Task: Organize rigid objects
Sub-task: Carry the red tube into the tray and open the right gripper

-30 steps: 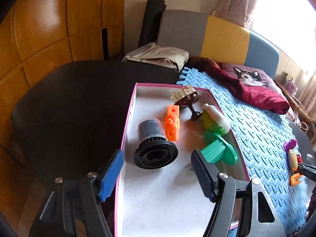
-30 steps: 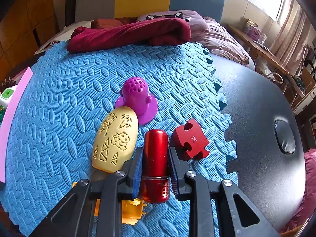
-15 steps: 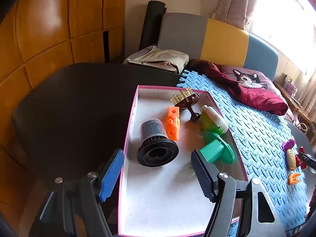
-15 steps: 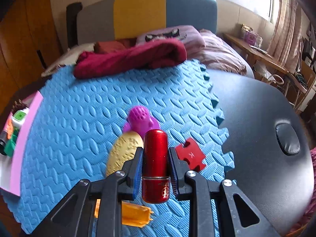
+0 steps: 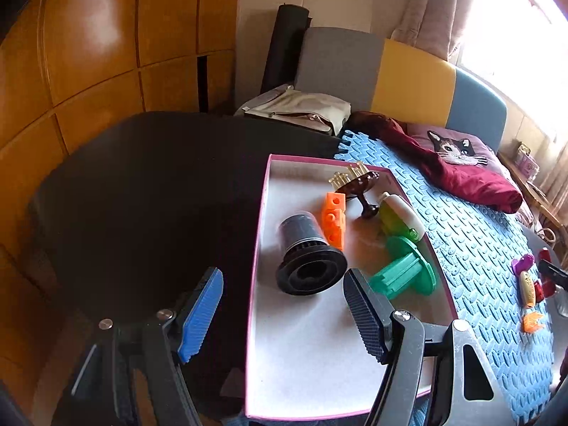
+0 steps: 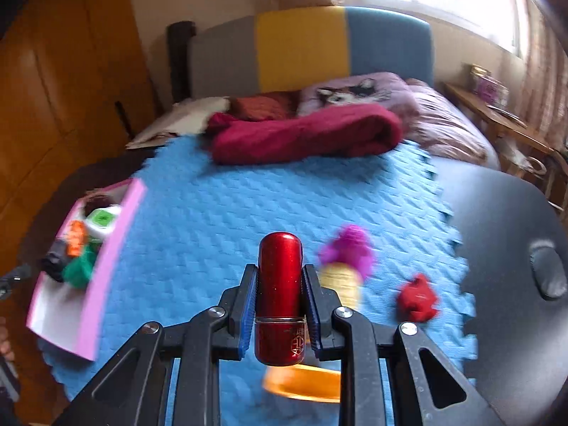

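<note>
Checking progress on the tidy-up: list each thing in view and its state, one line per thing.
right gripper: shut on the red cylinder
red cylinder: clamped between the fingers, off the mat
left gripper: open, holding nothing, over the box
pink-rimmed box: open, partly filled
black canister: in the box, on its side
green spool: in the box, on its side
purple toy: on the blue mat, not boxed
red puzzle piece: on the mat, not boxed
</note>
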Action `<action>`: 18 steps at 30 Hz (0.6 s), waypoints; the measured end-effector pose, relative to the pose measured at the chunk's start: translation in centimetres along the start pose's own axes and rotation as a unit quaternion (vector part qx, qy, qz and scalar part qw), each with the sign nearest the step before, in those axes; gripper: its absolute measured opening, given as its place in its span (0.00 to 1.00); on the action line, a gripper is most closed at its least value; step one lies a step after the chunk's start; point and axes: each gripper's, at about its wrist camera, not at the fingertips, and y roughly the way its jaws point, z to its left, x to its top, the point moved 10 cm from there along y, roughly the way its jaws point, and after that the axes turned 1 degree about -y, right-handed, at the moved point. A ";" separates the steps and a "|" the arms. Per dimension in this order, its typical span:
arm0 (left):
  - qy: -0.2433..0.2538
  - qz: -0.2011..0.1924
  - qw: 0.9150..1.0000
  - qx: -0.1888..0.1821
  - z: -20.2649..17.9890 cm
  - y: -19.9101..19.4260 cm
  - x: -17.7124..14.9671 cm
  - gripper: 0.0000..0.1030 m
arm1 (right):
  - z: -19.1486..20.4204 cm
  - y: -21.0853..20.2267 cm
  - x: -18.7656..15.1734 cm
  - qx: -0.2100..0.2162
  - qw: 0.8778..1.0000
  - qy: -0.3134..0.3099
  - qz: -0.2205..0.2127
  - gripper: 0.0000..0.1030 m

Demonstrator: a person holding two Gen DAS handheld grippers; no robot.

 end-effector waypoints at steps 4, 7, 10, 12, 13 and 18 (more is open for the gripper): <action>-0.007 0.000 1.000 0.001 0.7 0.0 -0.2 0.69 | 5.9 0.7 0.7 0.052 0.998 -0.021 0.008 0.23; -0.014 -0.001 1.000 0.003 1.2 -0.1 -0.2 0.69 | 10.7 1.5 1.0 0.091 0.995 -0.035 0.018 0.23; -0.022 -0.001 1.000 0.005 1.9 -0.1 -0.2 0.69 | 15.4 2.2 1.8 0.130 0.990 -0.047 0.025 0.23; -0.028 -0.001 1.000 0.008 2.5 0.0 -0.3 0.69 | 18.6 2.7 2.6 0.155 0.986 -0.053 0.026 0.23; -0.031 -0.001 0.999 0.009 2.8 0.0 -0.3 0.69 | 19.9 3.0 2.9 0.165 0.984 -0.055 0.027 0.23; -0.045 0.000 0.999 0.016 4.2 0.1 -0.4 0.69 | 25.0 6.1 4.0 0.191 0.979 -0.047 0.046 0.23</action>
